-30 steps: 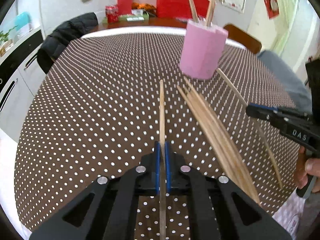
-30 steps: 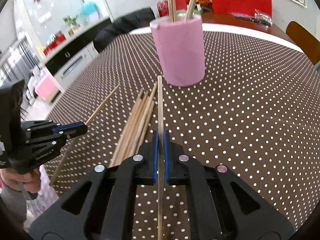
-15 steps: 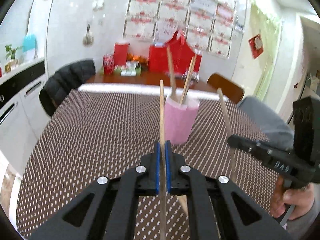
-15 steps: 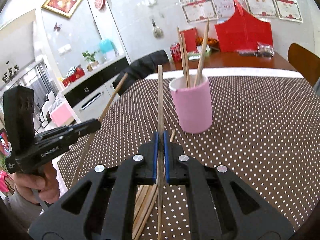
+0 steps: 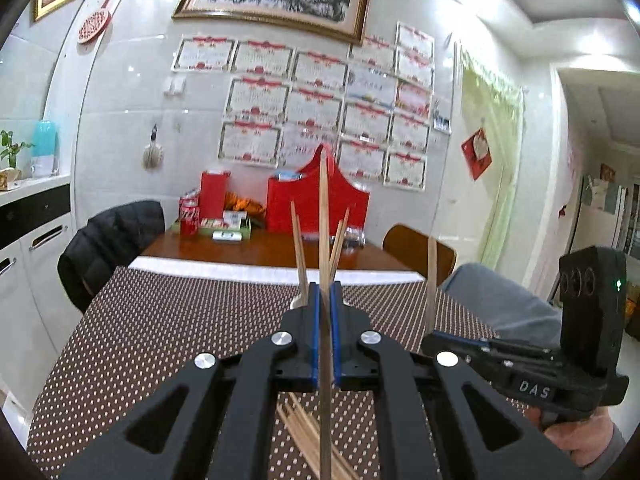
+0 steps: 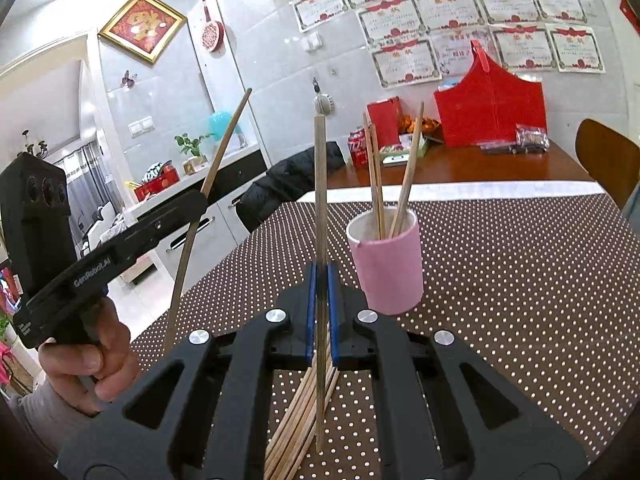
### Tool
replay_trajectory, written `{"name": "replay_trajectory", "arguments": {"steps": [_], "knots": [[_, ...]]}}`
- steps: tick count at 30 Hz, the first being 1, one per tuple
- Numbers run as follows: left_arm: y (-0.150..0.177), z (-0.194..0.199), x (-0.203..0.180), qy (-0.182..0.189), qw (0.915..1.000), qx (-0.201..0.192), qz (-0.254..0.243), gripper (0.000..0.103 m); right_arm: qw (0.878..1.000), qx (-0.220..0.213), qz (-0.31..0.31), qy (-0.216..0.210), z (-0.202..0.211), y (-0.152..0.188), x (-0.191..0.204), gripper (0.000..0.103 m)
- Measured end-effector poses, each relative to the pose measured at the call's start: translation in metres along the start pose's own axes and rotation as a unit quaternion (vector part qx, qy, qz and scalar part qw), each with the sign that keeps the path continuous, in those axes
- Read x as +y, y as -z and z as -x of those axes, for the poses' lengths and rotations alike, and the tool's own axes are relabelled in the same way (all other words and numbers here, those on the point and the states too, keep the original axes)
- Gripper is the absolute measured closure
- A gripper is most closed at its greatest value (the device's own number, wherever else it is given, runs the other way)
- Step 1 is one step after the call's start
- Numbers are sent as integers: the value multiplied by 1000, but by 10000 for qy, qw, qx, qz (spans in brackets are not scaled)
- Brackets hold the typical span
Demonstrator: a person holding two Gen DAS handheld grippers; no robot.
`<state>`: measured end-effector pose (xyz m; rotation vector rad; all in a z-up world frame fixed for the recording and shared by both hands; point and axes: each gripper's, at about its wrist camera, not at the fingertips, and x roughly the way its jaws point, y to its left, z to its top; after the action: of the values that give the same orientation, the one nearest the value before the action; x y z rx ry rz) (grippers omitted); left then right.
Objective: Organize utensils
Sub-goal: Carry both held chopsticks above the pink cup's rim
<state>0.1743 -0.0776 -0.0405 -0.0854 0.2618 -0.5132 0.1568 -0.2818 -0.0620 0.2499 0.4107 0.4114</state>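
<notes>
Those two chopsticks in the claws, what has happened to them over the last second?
Both claws rose and tipped up from the table. The left claw lifted its chopstick off the dotted tablecloth, and the right claw did likewise with its chopstick. Neither let go. The pink cup and the loose bundle of chopsticks stayed put.

Both tongs, left (image 5: 325, 296) and right (image 6: 321, 276), lifted their chopsticks (image 6: 320, 184) (now upright).
</notes>
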Motion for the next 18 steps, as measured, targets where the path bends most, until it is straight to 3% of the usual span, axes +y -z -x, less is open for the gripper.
{"name": "replay_trajectory", "arguments": {"steps": [10,18], "knots": [[-29,-6,-1,247,9967,-773,10,98,9988,-483,51,-16,14,-44,-2,98],[-80,-53,-1,561,9900,-1294,-11,98,9953,-949,150,116,7,-108,-9,97]]}}
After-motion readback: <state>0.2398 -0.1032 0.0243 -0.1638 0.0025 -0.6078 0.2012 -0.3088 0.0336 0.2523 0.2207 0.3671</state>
